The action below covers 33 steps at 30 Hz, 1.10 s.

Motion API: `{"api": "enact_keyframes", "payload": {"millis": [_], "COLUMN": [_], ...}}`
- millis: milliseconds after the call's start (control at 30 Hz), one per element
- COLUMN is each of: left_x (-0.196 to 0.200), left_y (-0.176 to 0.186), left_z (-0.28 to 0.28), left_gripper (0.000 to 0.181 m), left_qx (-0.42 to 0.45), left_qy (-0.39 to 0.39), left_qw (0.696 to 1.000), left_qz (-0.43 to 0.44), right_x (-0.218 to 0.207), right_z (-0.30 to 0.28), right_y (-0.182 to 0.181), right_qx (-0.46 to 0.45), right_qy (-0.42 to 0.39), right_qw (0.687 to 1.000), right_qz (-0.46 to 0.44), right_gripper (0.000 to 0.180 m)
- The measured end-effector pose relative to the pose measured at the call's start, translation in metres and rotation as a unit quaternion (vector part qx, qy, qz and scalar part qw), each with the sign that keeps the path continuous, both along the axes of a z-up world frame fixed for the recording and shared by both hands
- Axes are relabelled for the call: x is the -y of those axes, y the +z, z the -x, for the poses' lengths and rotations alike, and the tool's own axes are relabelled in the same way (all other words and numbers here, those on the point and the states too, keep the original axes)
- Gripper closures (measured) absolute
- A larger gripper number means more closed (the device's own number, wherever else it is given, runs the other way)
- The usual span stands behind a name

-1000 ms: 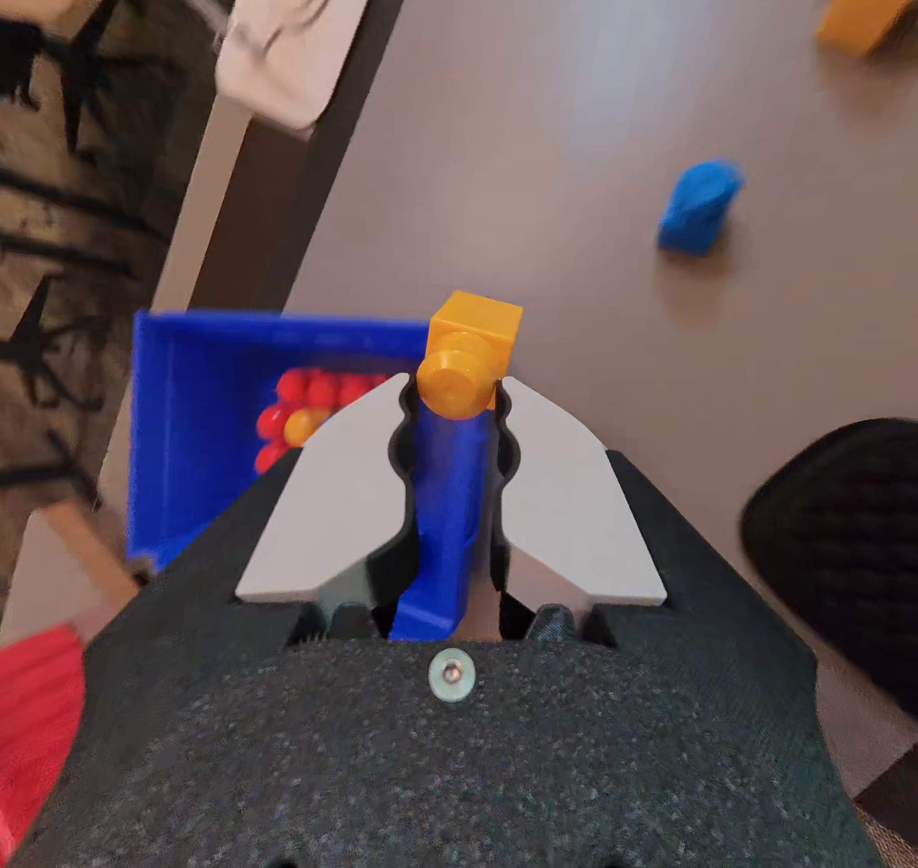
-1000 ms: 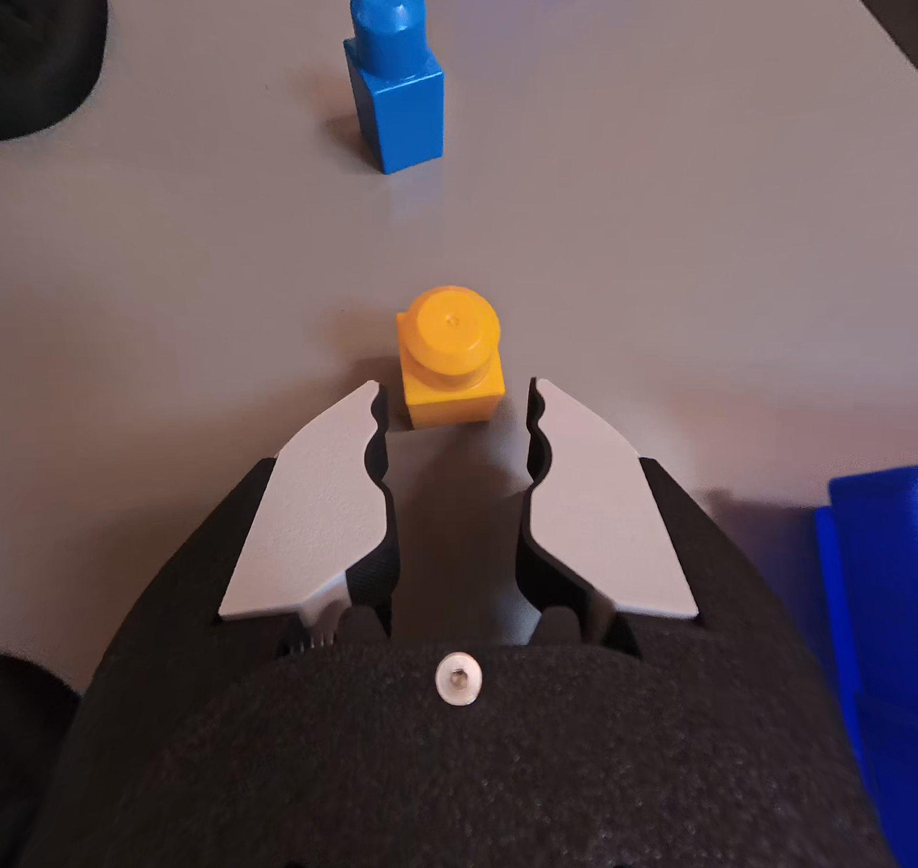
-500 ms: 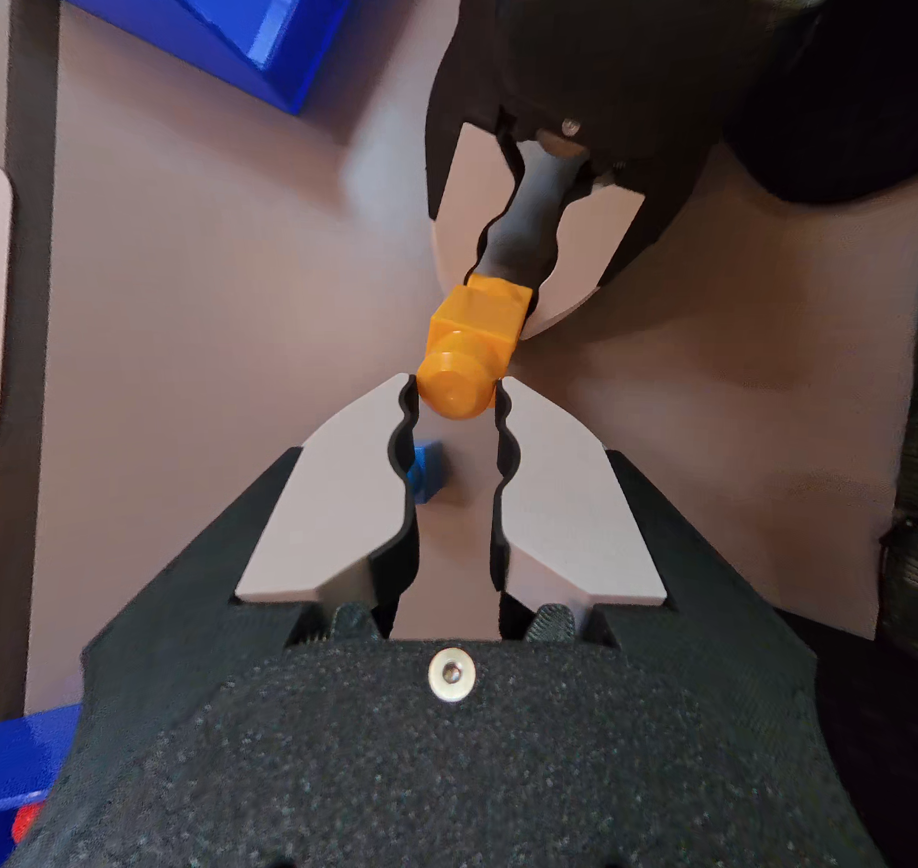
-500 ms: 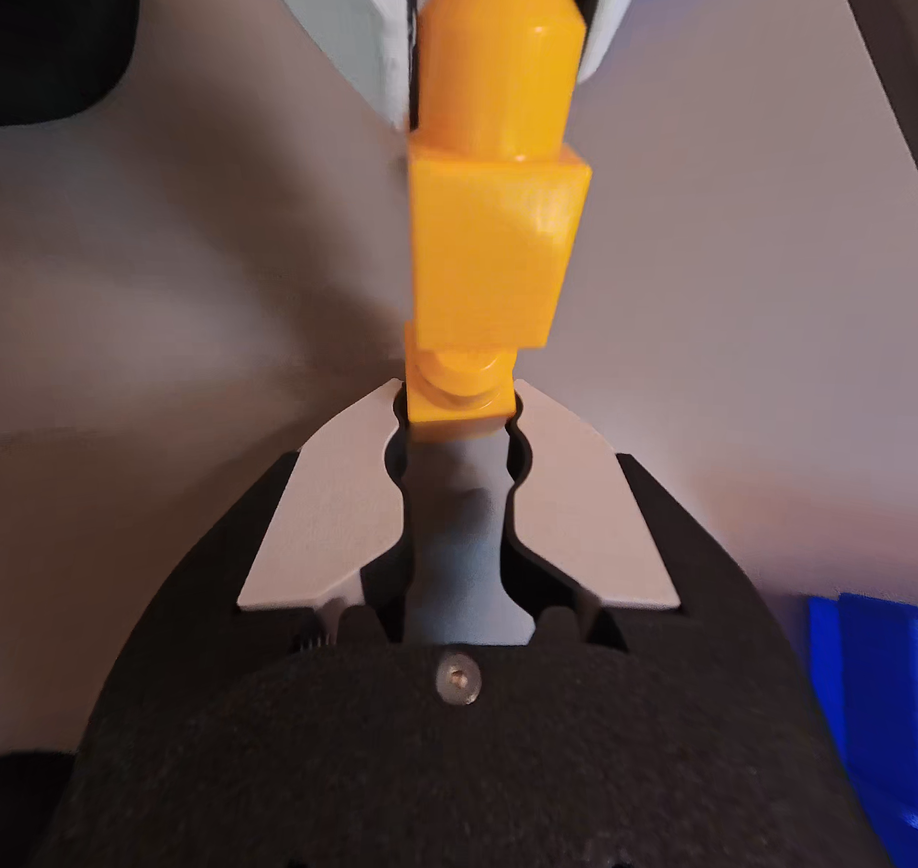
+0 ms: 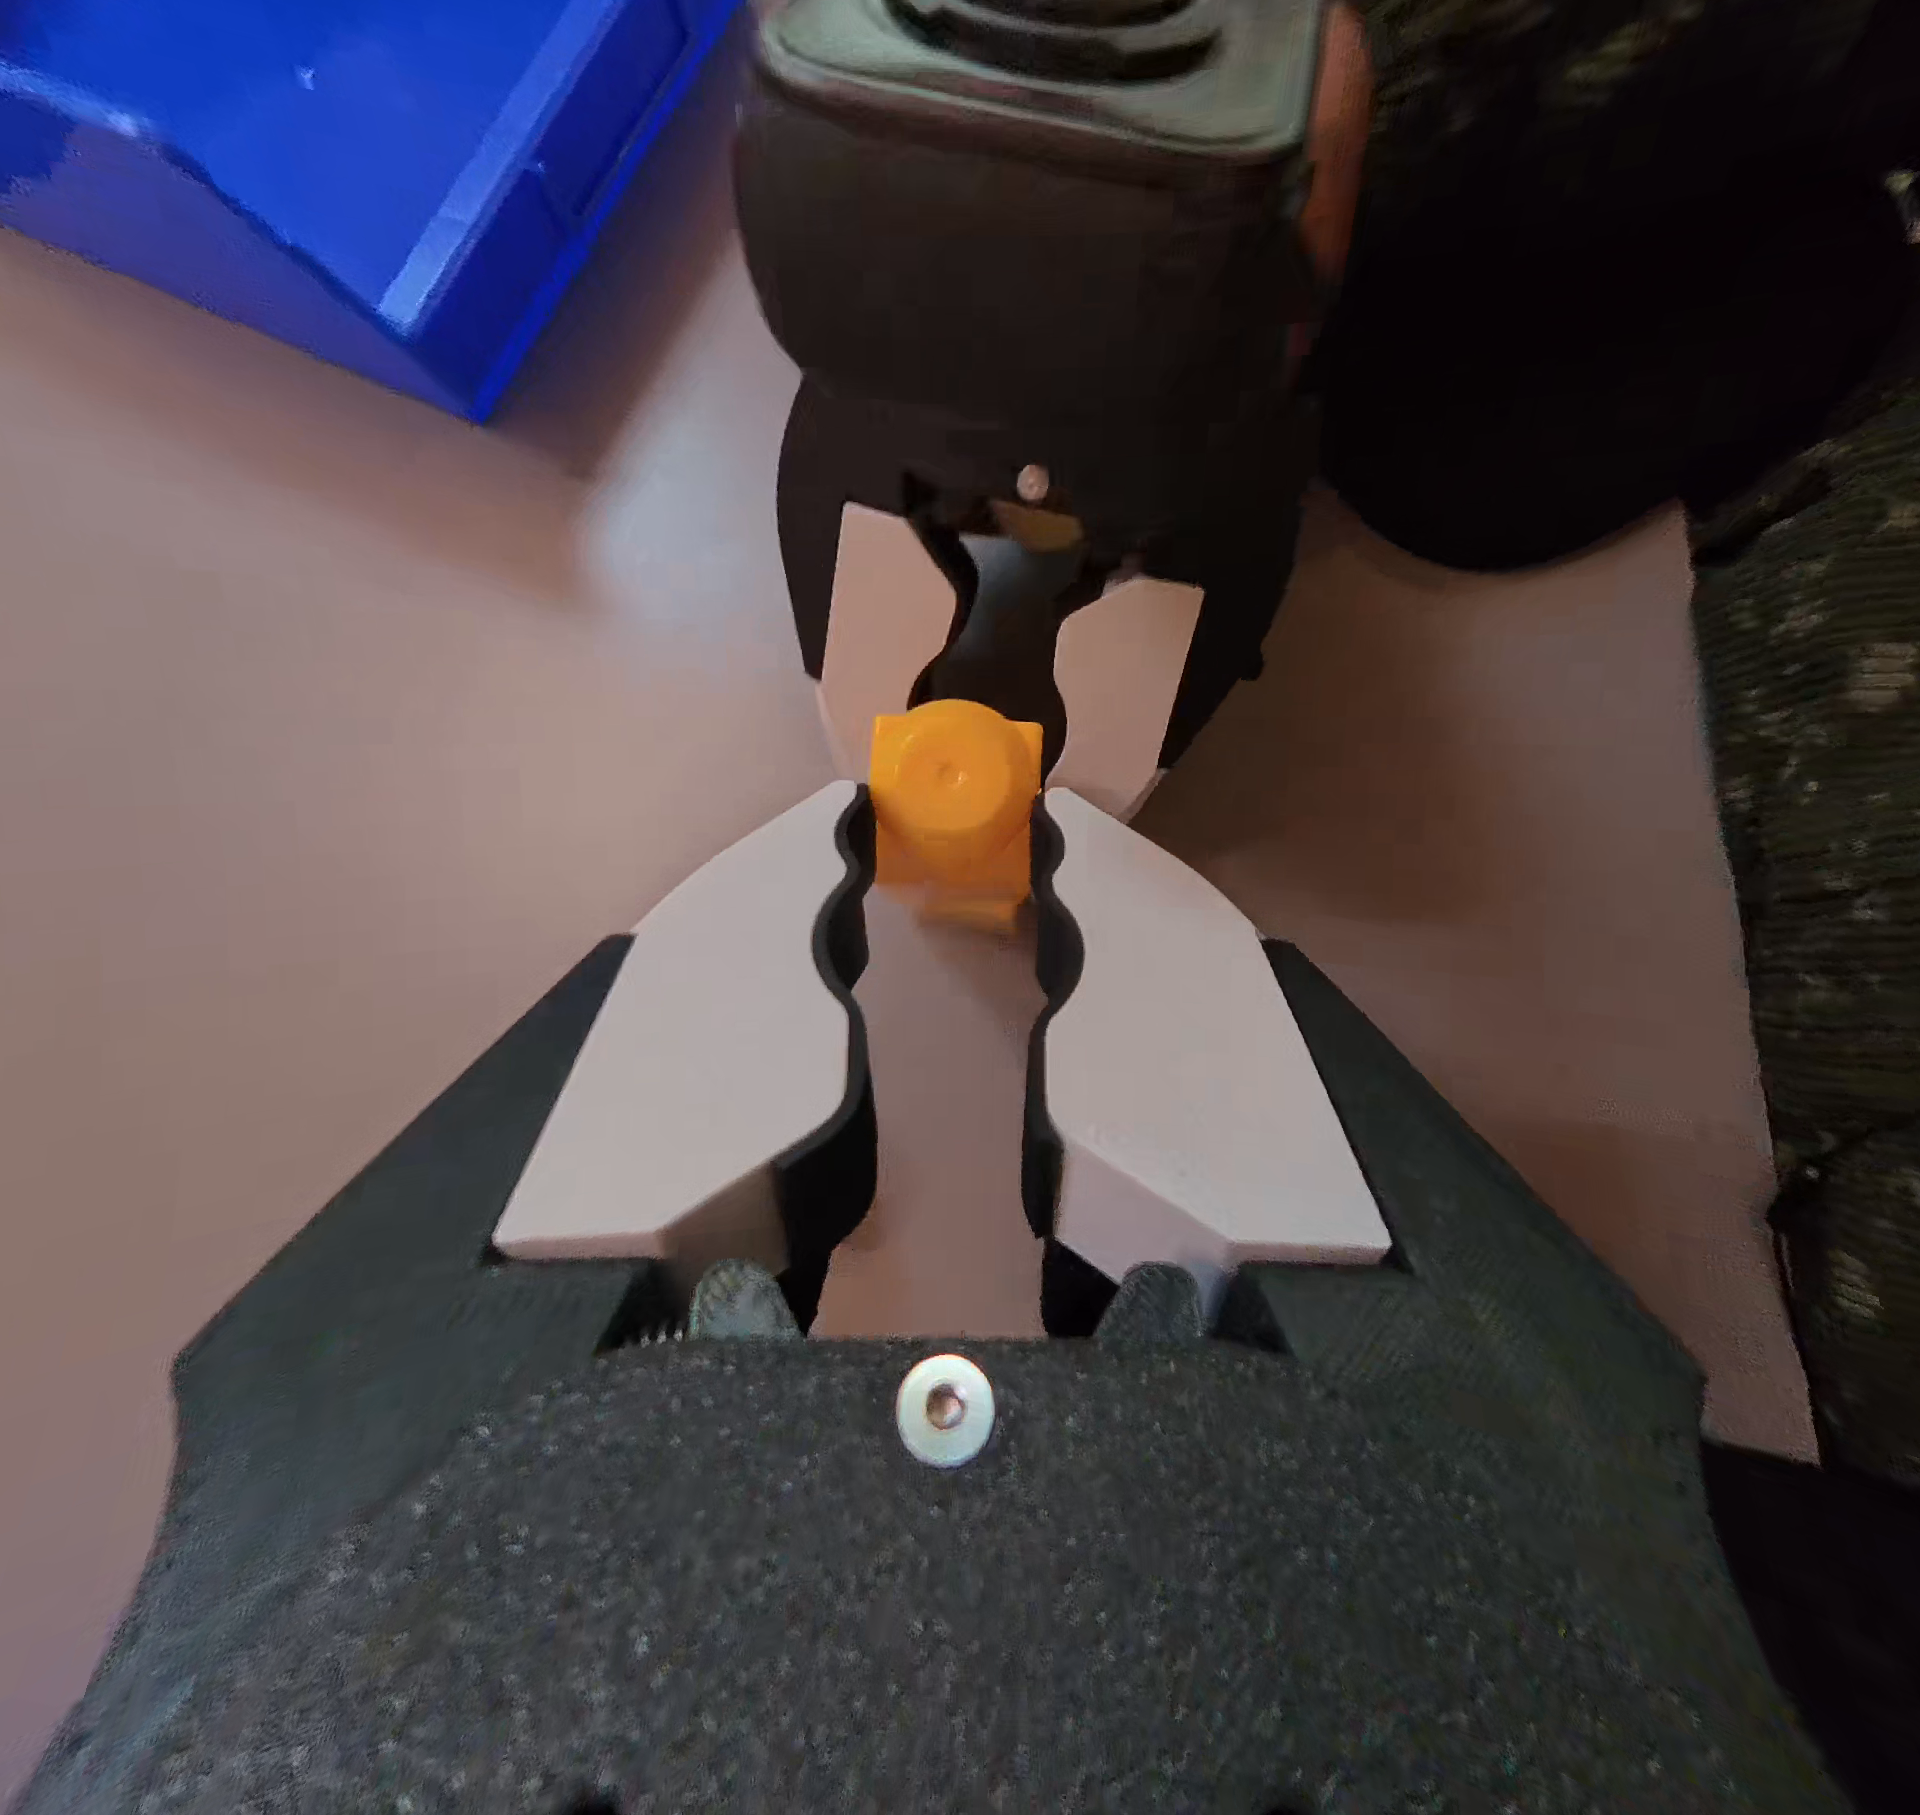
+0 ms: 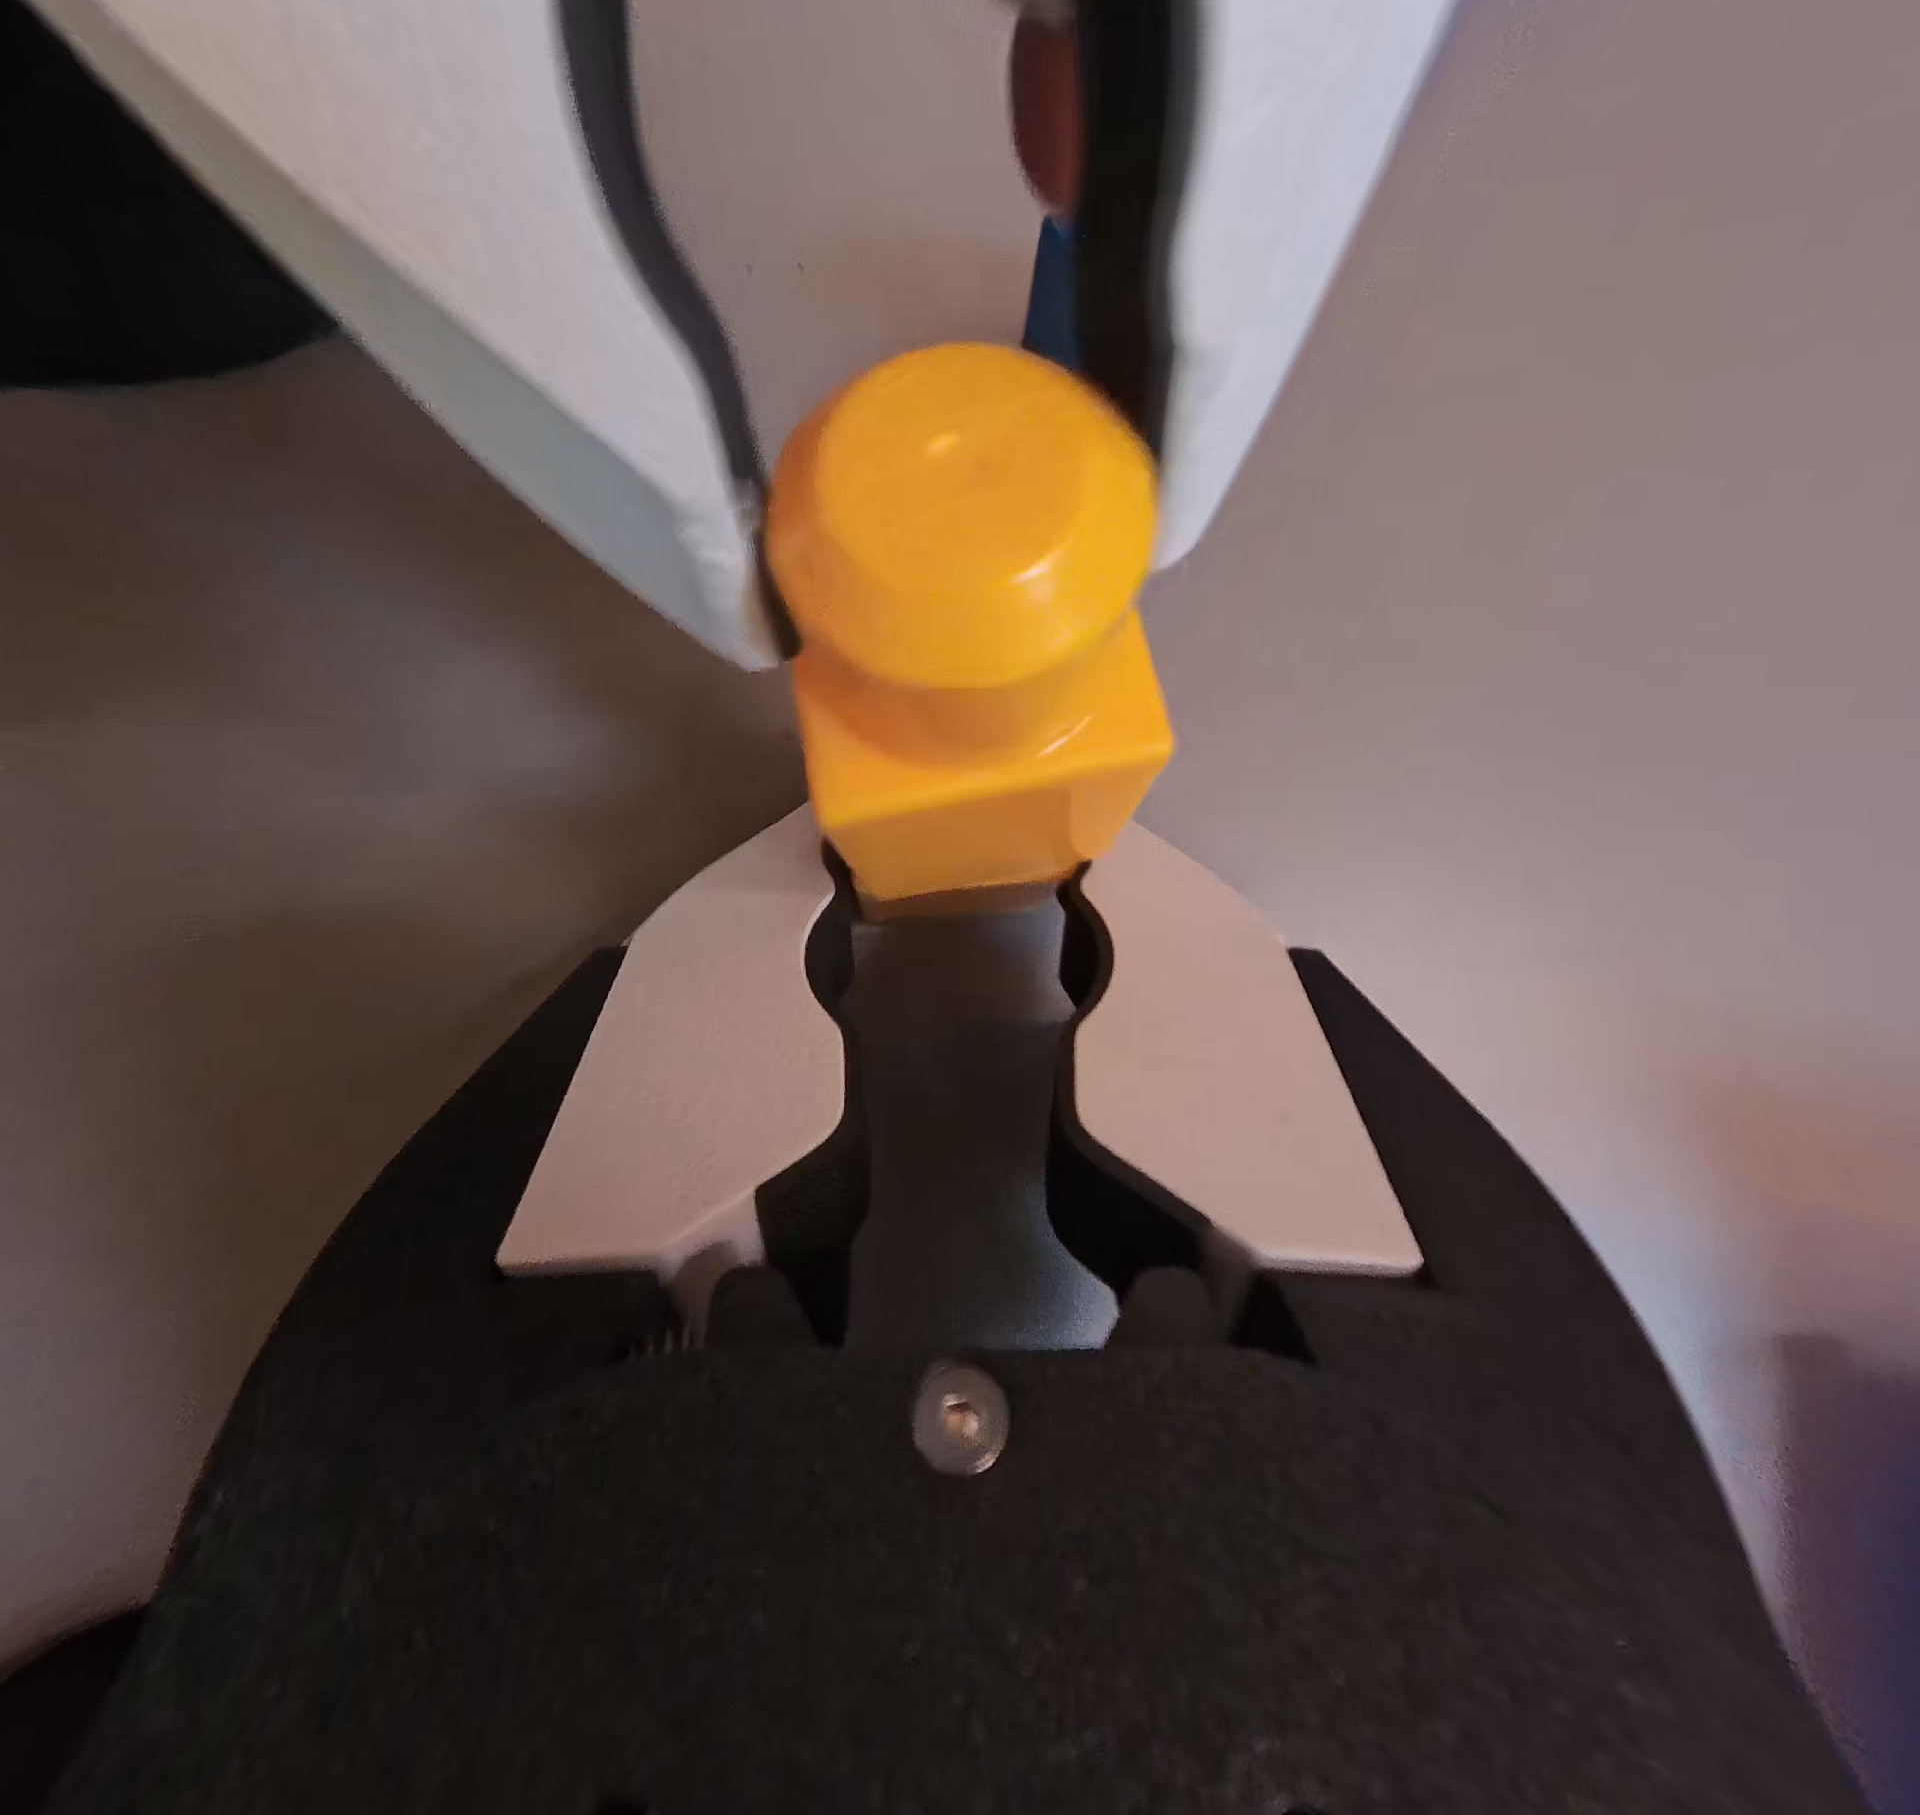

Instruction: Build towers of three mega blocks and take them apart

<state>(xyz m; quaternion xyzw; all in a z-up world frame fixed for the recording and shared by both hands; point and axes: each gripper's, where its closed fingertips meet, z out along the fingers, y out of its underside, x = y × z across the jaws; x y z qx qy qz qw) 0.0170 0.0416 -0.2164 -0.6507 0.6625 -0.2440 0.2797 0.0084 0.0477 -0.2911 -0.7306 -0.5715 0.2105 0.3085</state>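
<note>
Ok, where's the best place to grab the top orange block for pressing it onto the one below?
Grip the top orange block by the two flat side faces of its square body, coming from the far side, opposite the right gripper that clamps the lower orange block. Flat faces probably seat better than its round stud, where the left gripper pinches now.

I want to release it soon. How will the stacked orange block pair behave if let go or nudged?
The orange block pair looks like rigid, glossy plastic, so probably stiff and somewhat slippery. It is tall on a narrow square base, so likely apt to tip when nudged. Its round stud might let it roll once it topples.
</note>
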Motion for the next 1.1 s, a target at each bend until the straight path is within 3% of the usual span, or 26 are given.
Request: {"api": "enact_keyframes", "payload": {"millis": [167,300,400,733,1100], "left_x": [-0.001,0.004,-0.001,0.009,0.015], "left_y": [0.008,-0.006,-0.009,-0.019,-0.035], "left_z": [-0.001,-0.003,-0.008,0.013,0.016], "left_gripper": [0.145,0.128,0.143,0.144,0.144], "left_qx": [0.096,0.078,0.084,0.06,0.027], "left_qy": [-0.005,-0.022,-0.017,-0.057,-0.08], "left_qw": [0.995,0.996,0.995,0.997,0.996], "left_qz": [-0.001,-0.027,-0.052,-0.009,-0.027], "right_x": [0.004,0.002,0.005,0.015,0.021], "right_z": [0.003,0.004,0.005,0.006,0.006], "right_y": [0.006,0.01,0.011,0.023,0.011], "right_qx": [-0.027,-0.031,-0.032,-0.046,-0.008], "right_qy": [0.01,0.0,0.006,0.044,0.058], "right_qw": [1.0,0.999,0.999,0.998,0.998], "right_qz": [0.012,0.019,0.016,-0.016,-0.024], "right_gripper": [0.143,0.143,0.143,0.144,0.144]}}
